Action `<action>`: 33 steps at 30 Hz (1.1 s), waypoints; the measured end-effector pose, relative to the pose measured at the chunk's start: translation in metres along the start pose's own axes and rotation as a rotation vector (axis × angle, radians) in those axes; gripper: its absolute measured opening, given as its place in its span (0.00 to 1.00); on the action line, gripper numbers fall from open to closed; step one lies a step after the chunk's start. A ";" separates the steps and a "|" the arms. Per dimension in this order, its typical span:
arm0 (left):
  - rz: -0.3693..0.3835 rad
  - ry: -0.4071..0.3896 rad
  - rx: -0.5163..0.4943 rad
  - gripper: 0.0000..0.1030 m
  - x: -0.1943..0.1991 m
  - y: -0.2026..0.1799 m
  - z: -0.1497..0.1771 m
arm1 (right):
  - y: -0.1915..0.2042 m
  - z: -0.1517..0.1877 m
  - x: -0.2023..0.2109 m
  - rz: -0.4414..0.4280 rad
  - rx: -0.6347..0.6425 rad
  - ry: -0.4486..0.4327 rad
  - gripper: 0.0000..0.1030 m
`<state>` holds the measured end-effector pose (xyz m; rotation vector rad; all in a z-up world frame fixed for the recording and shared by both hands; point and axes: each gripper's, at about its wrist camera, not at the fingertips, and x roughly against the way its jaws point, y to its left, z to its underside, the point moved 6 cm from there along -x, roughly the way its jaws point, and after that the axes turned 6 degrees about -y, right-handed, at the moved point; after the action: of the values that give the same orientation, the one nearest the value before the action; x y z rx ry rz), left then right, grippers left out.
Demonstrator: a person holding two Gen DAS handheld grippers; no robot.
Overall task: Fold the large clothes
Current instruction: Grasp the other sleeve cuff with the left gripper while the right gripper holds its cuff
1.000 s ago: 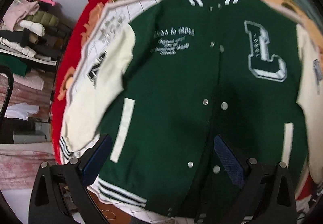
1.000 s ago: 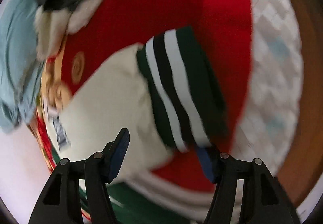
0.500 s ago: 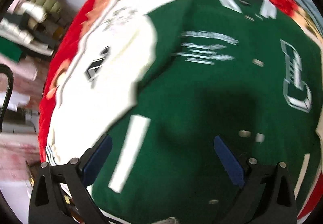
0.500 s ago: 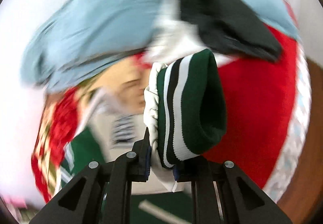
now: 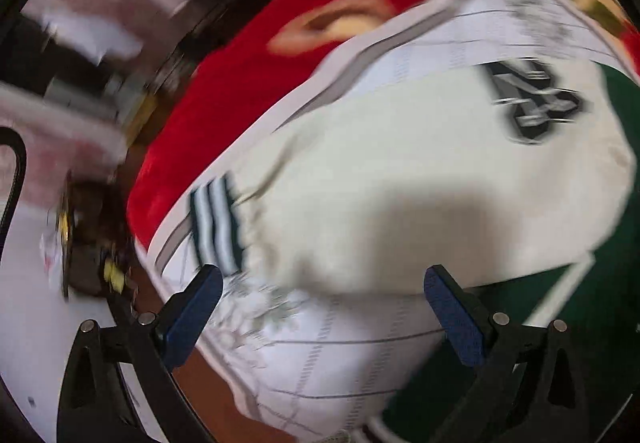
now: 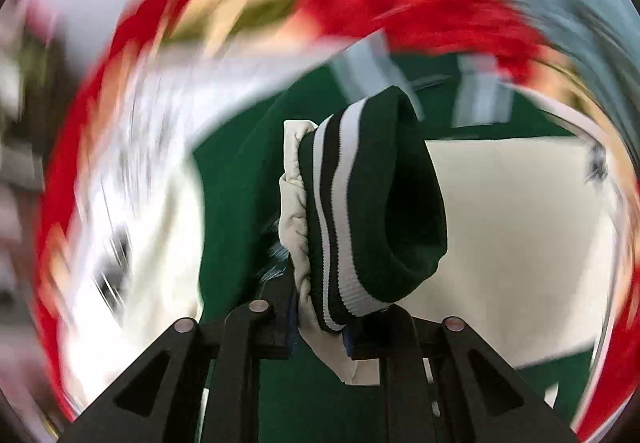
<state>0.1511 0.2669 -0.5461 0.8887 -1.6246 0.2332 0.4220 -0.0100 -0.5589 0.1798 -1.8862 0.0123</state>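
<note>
Left gripper [image 5: 320, 307]: its two blue pads stand wide apart and hold nothing.
Left view, where it is: it hangs over the cream sleeve [image 5: 400, 179] of the green jacket [image 5: 624, 147], pointing down at it.
Left view, cuff: the striped cuff [image 5: 216, 231] lies flat, just above the left-hand pad [image 5: 192, 319] in the picture.
Left view, under the jacket: a white checked sheet [image 5: 344, 367] lies below it, on a red flowery blanket [image 5: 248, 55].
Left view, blur: the picture is smeared, so I cannot tell if a pad touches the cloth.
Right gripper [image 6: 322, 339]: it is pinched tight on the other sleeve, right by its striped cuff [image 6: 372, 203]. The pinch has just eased a tiny bit, with the cloth between the pads.
Right view, where the sleeve is: the cuff sticks up above the pads, over the green front of the jacket [image 6: 240, 203]. The cream sleeve [image 6: 512, 227] trails off to the right.
Right view, blur: everything around the cuff is smeared.
What could go wrong: I think the thick cuff could slip out if the pinch eases more, and the sleeve would flop down crooked.
Another worry: the left gripper might grab the sheet along with the sleeve, since they lie close together. Then the fold would drag the sheet too.
</note>
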 end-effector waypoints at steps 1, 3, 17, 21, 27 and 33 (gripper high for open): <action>0.006 0.028 0.029 1.00 -0.008 0.013 0.004 | 0.019 0.006 -0.020 -0.006 0.052 0.054 0.37; 0.031 0.074 0.087 1.00 -0.018 0.030 0.014 | 0.044 0.019 -0.033 -0.068 0.074 0.107 0.53; 0.496 0.299 0.641 0.92 -0.120 0.050 0.024 | -0.061 0.083 0.027 -0.259 -0.327 0.122 0.70; 0.380 0.197 0.678 0.67 -0.140 0.065 -0.003 | -0.071 0.097 0.041 -0.264 -0.358 0.130 0.70; 0.297 0.007 0.612 0.17 -0.157 0.097 -0.079 | -0.042 0.086 0.042 -0.262 -0.303 0.113 0.70; 0.285 -0.092 0.494 0.21 -0.186 0.104 -0.176 | 0.016 0.054 0.015 -0.286 -0.205 0.096 0.66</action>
<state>0.2160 0.5206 -0.6354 1.0420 -1.8116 0.8305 0.3639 -0.0012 -0.5607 0.3012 -1.7382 -0.3602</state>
